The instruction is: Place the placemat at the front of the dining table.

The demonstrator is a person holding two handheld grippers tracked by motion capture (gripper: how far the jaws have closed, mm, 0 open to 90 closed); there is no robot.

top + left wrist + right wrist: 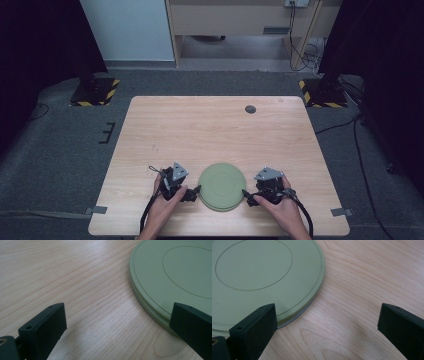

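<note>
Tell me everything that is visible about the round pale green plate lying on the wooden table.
The round pale green plate looks like smooth matte plastic. A thin circular line is drawn around its flat centre, and another runs near the rim. A groove along the edge suggests two stacked plates, but this is not certain. It lies flat near the front edge of the light wooden table, between the left gripper and the right gripper. Both grippers are open, each with one jaw beside the rim; contact is unclear.

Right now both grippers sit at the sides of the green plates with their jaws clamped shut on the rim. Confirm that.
Not quite. The left gripper and right gripper do flank the green plates, but their jaws stand open, not clamped. Both gripper views show the jaws wide apart over the table, the rim beside just one jaw.
</note>
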